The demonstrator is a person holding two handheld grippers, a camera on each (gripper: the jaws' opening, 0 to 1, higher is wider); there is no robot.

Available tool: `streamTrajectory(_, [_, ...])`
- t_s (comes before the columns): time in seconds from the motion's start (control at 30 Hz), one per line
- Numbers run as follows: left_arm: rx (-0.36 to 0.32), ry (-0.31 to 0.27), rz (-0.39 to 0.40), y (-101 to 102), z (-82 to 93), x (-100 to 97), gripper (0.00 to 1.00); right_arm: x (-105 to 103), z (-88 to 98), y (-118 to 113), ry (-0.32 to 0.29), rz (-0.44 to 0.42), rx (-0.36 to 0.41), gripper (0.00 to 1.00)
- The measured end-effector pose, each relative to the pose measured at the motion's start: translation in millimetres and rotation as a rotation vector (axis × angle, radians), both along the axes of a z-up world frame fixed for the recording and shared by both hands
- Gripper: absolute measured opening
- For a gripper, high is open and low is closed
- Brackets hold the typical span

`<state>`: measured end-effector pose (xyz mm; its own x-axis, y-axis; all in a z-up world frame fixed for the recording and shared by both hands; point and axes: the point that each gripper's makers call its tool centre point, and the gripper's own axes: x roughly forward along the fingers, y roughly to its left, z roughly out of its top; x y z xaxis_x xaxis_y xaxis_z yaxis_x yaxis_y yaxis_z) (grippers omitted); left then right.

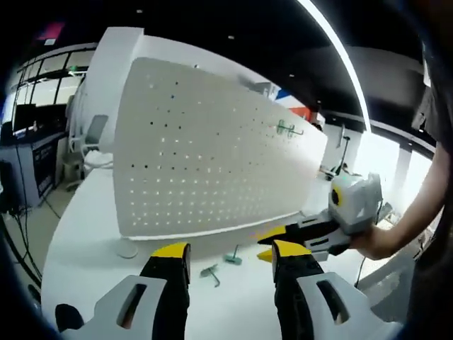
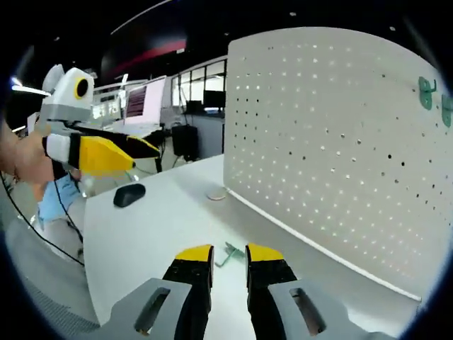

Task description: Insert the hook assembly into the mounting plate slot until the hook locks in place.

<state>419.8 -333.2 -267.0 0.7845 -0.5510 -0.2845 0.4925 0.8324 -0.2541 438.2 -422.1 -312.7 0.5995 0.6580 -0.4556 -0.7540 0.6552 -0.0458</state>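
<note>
A white pegboard mounting plate (image 1: 212, 149) (image 2: 340, 142) stands upright on the white table (image 1: 92, 234). Green hooks (image 1: 290, 129) (image 2: 427, 92) hang near its top corner. Two loose green hooks (image 1: 211, 273) (image 1: 233, 257) lie flat on the table in front of the plate. My left gripper (image 1: 230, 253) hovers just short of them, open wide and holding nothing. My right gripper (image 2: 229, 255) points at one loose hook (image 2: 228, 253) on the table, its jaws a narrow gap apart with nothing between them. It enters the left gripper view from the right (image 1: 269, 244), close to the hooks.
A black mouse (image 2: 129, 194) lies on the table toward its far edge. The plate's round foot (image 1: 127, 248) (image 2: 216, 195) rests at its corner. A person's hand (image 1: 382, 241) holds the right gripper. The left gripper (image 2: 106, 152) hangs above the table. Office desks and monitors stand behind.
</note>
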Motion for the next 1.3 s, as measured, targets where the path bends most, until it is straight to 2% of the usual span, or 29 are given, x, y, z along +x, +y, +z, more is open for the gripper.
streamTrajectory(0.1, [0.032, 0.016, -0.041, -3.8, -21.6, 16.0, 0.46, -1.6, 0.0, -10.8, 0.005, -0.028, 0.001, 0.17])
streamTrajectory(0.2, [0.032, 0.038, -0.062, -5.3, -39.3, 29.4, 0.45, -3.1, -1.9, -22.4, 0.012, -0.056, -0.004, 0.17])
streamTrajectory(0.47, [0.049, 0.077, -0.112, -9.8, -78.3, 55.6, 0.43, 0.6, -2.4, -44.3, 0.022, -0.103, -0.025, 0.17])
streamTrajectory(0.7, [0.101, 0.098, -0.174, -15.8, -105.6, 62.7, 0.41, 9.4, 0.4, -48.8, 0.009, -0.122, -0.025, 0.17])
streamTrajectory(0.83, [0.109, 0.11, -0.187, -16.4, -114.8, 66.1, 0.4, 10.1, -5.2, -47.6, 0.021, -0.127, -0.023, 0.17])
streamTrajectory(0.97, [0.153, 0.122, -0.219, -15.9, -130.3, 70.0, 0.36, 7.6, -10.4, -47.9, 0.033, -0.132, -0.024, 0.17])
streamTrajectory(1.07, [0.172, 0.118, -0.247, -18.4, -135.2, 69.8, 0.35, 5.4, -12.8, -49.4, 0.039, -0.139, -0.025, 0.17])
streamTrajectory(1.23, [0.244, 0.086, -0.304, -21.9, -141.8, 69.3, 0.28, 1.1, -17.5, -51.9, 0.055, -0.148, -0.024, 0.17])
streamTrajectory(1.3, [0.374, 0.06, -0.384, -23.5, -149.5, 63.5, 0.28, 0.3, -18.6, -52.0, 0.058, -0.146, -0.023, 0.17])
